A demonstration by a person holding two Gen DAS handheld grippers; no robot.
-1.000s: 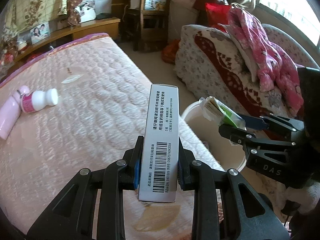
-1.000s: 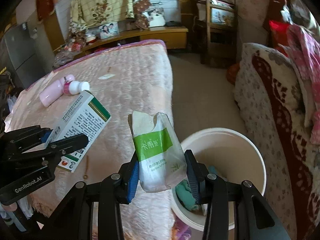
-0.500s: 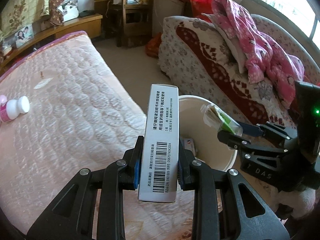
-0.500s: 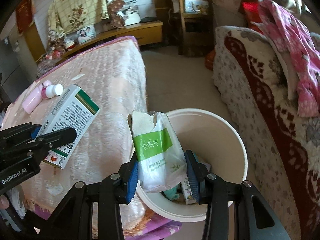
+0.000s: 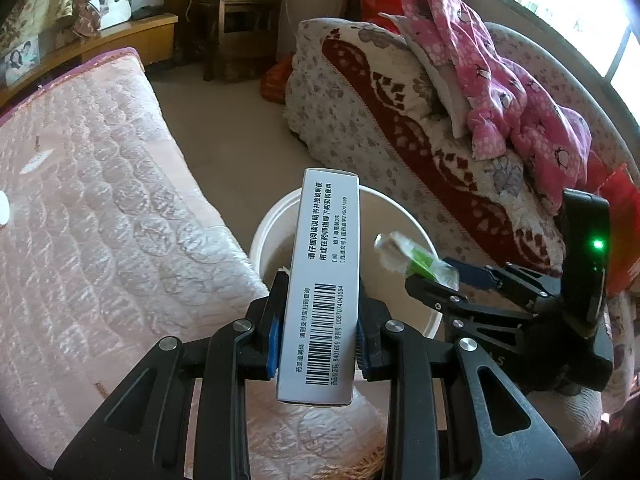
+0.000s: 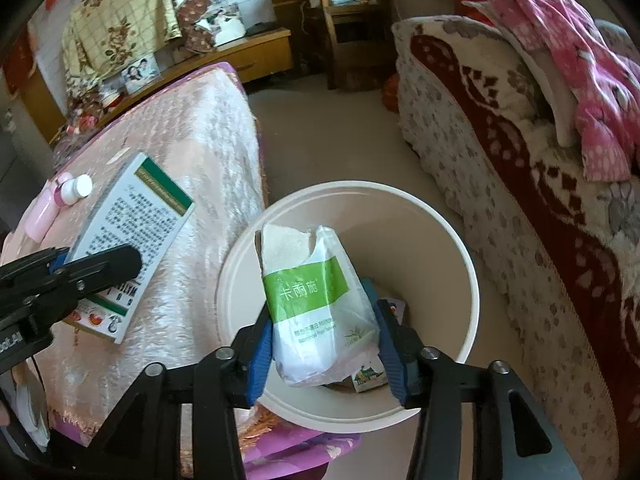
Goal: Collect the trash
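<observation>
My left gripper point(image 5: 320, 320) is shut on a white medicine box point(image 5: 326, 264) with a barcode, held upright over the near rim of the white bin point(image 5: 272, 232). The same box point(image 6: 132, 232) shows its green-edged face in the right wrist view, above the bed edge. My right gripper point(image 6: 326, 336) hangs over the bin point(image 6: 460, 248); its jaws are opening with a green-and-white tissue pack point(image 6: 308, 288) still between them, loose. That pack point(image 5: 416, 258) looks blurred in the left wrist view. Several pieces of trash lie in the bin's bottom.
The pink quilted bed point(image 5: 100, 200) lies left of the bin, with a small white-capped bottle point(image 6: 76, 190) and a pink tube point(image 6: 40, 216) on it. A patterned sofa point(image 5: 400, 120) with a pink garment point(image 5: 500, 80) stands on the right. Bare floor runs between.
Both grippers have moved from over the bed towards the bin and lower. The right jaws have widened around the tissue pack. The left grip on the box is unchanged.
</observation>
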